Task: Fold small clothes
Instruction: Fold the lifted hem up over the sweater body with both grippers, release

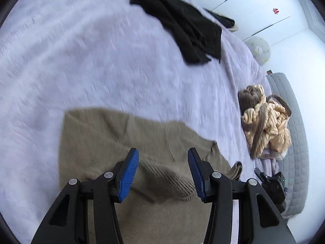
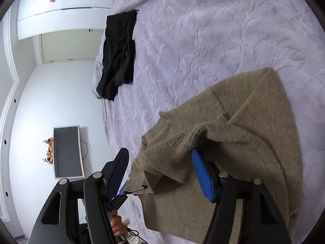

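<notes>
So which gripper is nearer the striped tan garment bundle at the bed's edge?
Right. The right gripper sits just below the striped bundle; the left gripper is farther off, over the brown sweater.

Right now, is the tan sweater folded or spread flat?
Partly folded: the tan sweater has a ribbed-edged layer doubled over its body, sagging between the right gripper's open jaws.

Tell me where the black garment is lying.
The black garment lies crumpled at the far edge of the lavender bedspread, beyond the tan sweater, upper centre in the left wrist view.

A sweater (image 1: pixel 113 142) lies on the bed (image 1: pixel 81 61), trousers (image 1: pixel 182 26) farther back.
</notes>
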`<state>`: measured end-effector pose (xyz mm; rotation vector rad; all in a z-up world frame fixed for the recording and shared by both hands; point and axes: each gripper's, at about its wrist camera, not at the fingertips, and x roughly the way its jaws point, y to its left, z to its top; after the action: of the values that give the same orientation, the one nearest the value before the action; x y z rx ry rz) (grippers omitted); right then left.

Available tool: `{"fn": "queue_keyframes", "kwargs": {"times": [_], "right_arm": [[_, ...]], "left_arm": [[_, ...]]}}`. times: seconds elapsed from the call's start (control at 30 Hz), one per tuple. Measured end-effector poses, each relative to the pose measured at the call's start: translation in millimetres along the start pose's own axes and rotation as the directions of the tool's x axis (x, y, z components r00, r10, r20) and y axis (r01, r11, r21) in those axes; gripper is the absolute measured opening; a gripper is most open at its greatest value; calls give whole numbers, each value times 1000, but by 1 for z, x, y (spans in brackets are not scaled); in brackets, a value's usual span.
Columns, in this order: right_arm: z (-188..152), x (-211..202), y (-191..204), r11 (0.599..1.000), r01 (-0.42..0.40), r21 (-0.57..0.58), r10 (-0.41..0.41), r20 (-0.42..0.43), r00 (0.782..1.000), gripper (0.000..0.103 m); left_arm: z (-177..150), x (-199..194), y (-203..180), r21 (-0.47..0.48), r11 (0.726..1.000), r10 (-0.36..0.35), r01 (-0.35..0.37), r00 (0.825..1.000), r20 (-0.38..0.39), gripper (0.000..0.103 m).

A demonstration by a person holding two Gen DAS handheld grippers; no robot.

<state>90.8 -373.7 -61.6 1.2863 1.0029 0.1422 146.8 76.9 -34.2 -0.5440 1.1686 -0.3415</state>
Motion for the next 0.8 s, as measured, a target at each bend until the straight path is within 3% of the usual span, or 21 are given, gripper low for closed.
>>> {"fn": "queue_keyframes", "kwargs": {"times": [0.13,0.23,0.33,0.47,0.53,0.67,0.8], "right_arm": [[5,-18,11,999,10,-47,-9,29,1000,69],[-6,-22,17,993,32,-112,-34,-18,999,69],[-22,-9,18,990,21,-137,-35,-96,995,69],[-35,20,15,986,40,-161,-68,-175,982,69],[-31,38,12,987,54,-148,-81,-180,980,69],[-15,54,19,984,75,-164,-98,-135,986,69],[9,44,27,977,127,-172,-130,-7,991,69]], "left_arm": [[-6,-19,-5,114,989,89,-91,996,25,51],[-22,-26,0,164,982,94,-90,995,-16,51],[-46,-23,2,187,981,65,-46,993,-96,51],[-78,18,0,208,978,53,8,957,-285,51],[-83,39,-7,241,970,68,7,950,-303,51],[-65,63,-22,256,966,82,-20,969,-233,51],[-26,56,-28,240,963,143,-122,987,-72,51]]}}
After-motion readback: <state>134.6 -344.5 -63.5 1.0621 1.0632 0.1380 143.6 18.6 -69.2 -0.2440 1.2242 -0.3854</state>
